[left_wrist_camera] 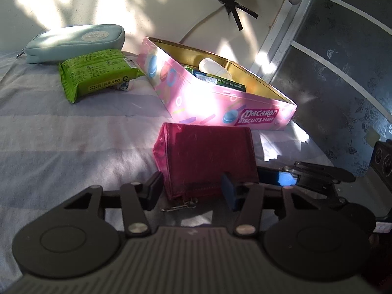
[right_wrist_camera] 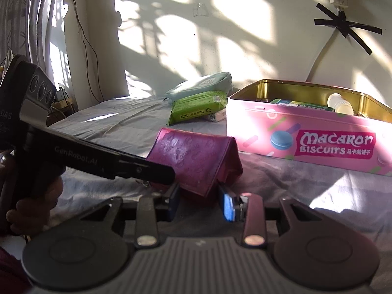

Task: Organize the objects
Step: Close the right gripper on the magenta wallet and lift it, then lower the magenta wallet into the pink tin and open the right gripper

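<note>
**Both grippers closing in on the pink pouch**

The pink pouch [left_wrist_camera: 205, 156] is lying on the bed [left_wrist_camera: 73, 134], just beside the near wall of the open macaron biscuit tin [left_wrist_camera: 220, 103]. The left gripper [left_wrist_camera: 192, 191] is straddling the pouch's zipper end, jaws part-open, pads flanking but seemingly not yet pinching. The right gripper [right_wrist_camera: 201, 202] is bracketing another edge likewise. Probably steadying for a lift into the tin. Green packet [left_wrist_camera: 98, 76] and mint case [left_wrist_camera: 73, 41] are waiting at the bed's far edge.

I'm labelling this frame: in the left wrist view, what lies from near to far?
Left gripper → red wallet → pink biscuit tin → green packet → pale blue pouch.
</note>
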Demonstrator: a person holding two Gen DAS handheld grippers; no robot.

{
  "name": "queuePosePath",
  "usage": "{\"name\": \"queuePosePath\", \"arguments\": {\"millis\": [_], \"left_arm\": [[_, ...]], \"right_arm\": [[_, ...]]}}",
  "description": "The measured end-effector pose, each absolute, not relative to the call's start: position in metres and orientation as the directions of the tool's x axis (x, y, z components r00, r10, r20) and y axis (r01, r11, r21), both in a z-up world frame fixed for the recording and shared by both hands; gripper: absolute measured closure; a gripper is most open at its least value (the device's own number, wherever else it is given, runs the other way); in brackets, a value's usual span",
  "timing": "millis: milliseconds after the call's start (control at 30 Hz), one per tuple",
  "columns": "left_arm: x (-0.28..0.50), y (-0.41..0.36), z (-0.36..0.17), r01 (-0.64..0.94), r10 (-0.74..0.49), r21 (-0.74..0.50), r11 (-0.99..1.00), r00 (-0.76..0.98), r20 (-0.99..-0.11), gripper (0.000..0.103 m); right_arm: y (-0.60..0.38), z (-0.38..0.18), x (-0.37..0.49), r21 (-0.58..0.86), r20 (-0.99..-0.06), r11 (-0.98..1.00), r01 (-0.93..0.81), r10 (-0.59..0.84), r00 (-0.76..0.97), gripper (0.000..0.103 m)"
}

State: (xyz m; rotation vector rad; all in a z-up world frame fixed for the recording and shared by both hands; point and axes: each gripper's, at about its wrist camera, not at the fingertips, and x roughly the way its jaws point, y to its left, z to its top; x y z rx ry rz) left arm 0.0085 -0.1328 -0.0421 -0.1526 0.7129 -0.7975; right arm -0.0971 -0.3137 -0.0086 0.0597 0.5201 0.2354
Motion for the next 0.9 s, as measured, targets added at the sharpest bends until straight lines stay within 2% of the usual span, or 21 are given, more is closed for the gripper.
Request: {"name": "queuePosePath", "arguments": {"millis": [67, 267, 500, 600, 700, 800, 900], "left_arm": [[0.008, -0.128, -0.034, 0.597, -0.708, -0.394, 0.699, 0.496, -0.503, 0.049], [0.005, -0.135, 0.006, 0.633, -0.707, -0.325, 0.703, 0.566, -0.424, 0.049], [0.044, -0.183, 0.032, 0.685, -0.726, -0.266, 0.678, 0.568, -0.388, 0.049], [0.063, -0.209, 0.034, 0.700, -0.748, -0.289, 0.653, 0.536, -0.392, 0.051], [0.078, -0.239, 0.034, 0.710, -0.734, -0.234, 0.664, 0.559, -0.386, 0.051], [0.100, -0.268, 0.024, 0.679, -0.670, -0.162, 0.717, 0.606, -0.429, 0.047], [0.117, -0.279, 0.013, 0.613, -0.592, -0.146, 0.777, 0.631, -0.502, 0.047]], "right_arm": [[-0.315, -0.001, -0.100, 0.130, -0.453, 0.968, -0.215, 0.251, 0.856, 0.071], [-0.315, 0.029, -0.101, 0.080, -0.345, 0.972, -0.220, 0.235, 0.909, 0.071], [-0.343, 0.047, -0.077, 0.018, -0.260, 0.992, -0.127, 0.128, 0.957, 0.070], [-0.362, 0.045, -0.060, 0.005, -0.257, 0.998, -0.060, 0.059, 0.965, 0.070], [-0.383, 0.041, -0.043, 0.024, -0.266, 1.000, -0.004, 0.010, 0.964, 0.070], [-0.400, 0.033, -0.011, 0.045, -0.291, 0.995, 0.085, -0.068, 0.954, 0.068], [-0.404, 0.017, 0.026, -0.019, -0.358, 0.978, 0.206, -0.199, 0.912, 0.066]]}}
